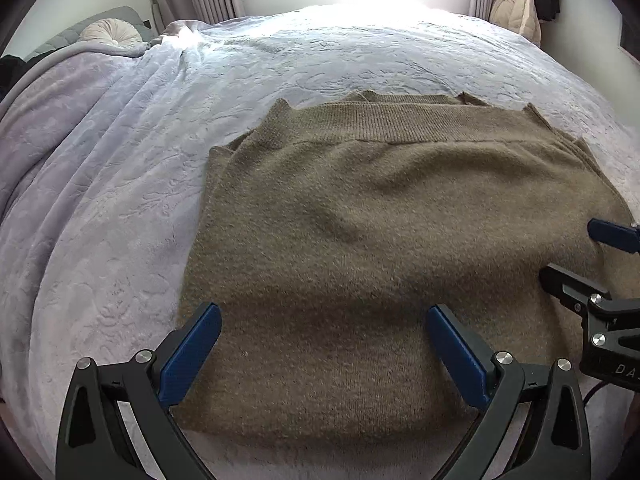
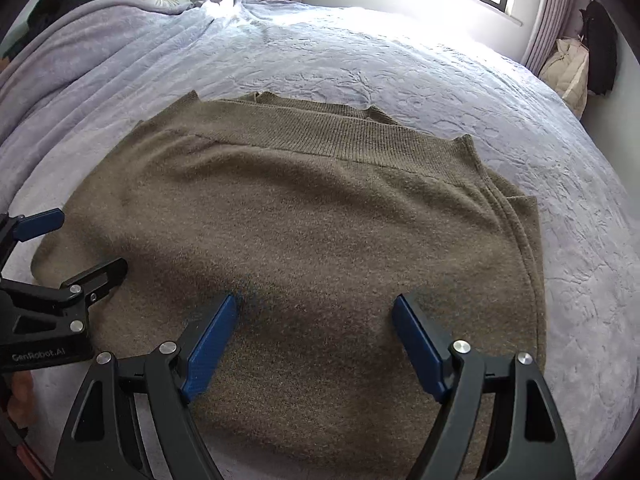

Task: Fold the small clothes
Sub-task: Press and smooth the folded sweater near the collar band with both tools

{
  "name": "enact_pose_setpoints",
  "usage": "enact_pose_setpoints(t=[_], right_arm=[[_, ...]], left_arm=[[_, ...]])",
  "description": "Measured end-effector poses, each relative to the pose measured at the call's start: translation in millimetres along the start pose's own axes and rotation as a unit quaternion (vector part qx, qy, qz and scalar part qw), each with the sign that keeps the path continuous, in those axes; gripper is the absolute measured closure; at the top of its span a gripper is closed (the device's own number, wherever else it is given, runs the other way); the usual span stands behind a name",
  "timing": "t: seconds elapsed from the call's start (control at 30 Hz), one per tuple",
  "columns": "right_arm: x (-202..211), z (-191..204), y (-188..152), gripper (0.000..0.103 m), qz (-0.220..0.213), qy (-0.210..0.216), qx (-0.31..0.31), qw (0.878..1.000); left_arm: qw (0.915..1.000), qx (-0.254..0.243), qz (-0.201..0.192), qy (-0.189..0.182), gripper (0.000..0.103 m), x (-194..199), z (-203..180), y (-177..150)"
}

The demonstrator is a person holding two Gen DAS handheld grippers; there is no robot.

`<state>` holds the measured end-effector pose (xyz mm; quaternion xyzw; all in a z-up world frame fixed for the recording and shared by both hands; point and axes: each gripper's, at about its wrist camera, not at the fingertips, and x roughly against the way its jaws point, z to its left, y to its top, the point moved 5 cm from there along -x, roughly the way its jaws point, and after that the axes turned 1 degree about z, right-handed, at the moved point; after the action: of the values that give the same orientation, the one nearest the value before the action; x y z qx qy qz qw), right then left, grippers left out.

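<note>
The brown sweater (image 1: 384, 240) lies folded on the bed (image 1: 120, 160), both the left gripper (image 1: 324, 354) and right gripper (image 2: 314, 344) hovering spread wide and empty over its near edge, which I'd pinch at both corners evenly before folding away.

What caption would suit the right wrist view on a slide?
Both open tools, right and left, hover over a folded olive-brown sweater on a lavender bedspread.
</note>
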<state>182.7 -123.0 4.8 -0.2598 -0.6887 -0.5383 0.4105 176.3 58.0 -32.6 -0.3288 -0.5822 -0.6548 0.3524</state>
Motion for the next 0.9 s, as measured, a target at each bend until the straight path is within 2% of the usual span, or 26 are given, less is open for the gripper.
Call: enact_pose_setpoints(t=[0.07, 0.17, 0.27, 0.4, 0.5, 0.63, 0.73, 0.9], right_arm=[[-1, -2, -5, 0.02, 0.0, -0.015, 0.014, 1.0], [3, -19, -17, 0.02, -0.003, -0.03, 0.007, 1.0], [8, -50, -32, 0.019, -0.004, -0.04, -0.021, 0.999], [15, -90, -50, 0.019, -0.003, -0.036, -0.06, 0.998], [21, -103, -56, 0.019, -0.007, -0.01, -0.074, 0.997], [33, -98, -54, 0.018, -0.01, -0.036, -0.084, 0.996], [38, -79, -40, 0.018, -0.031, 0.003, -0.093, 0.995], [12, -30, -18, 0.018, -0.016, 0.009, -0.041, 0.999]], left_arm=[[0.9999, 0.005, 0.009, -0.007, 0.0, -7, 5, -8], [0.9987, 0.036, 0.011, -0.036, 0.0, -10, 22, -15], [0.9993, 0.023, 0.0, -0.031, 0.0, -5, 29, -19], [0.9997, 0.012, -0.008, -0.021, 0.0, -1, 33, -26], [0.9993, 0.029, 0.002, -0.025, 0.0, 1, 43, -30], [0.9975, 0.065, 0.003, -0.028, 0.0, 12, 53, -30], [0.9972, 0.065, -0.007, -0.036, 0.0, 17, 39, -16], [0.9982, 0.05, -0.007, -0.032, 0.0, 8, 7, 6]])
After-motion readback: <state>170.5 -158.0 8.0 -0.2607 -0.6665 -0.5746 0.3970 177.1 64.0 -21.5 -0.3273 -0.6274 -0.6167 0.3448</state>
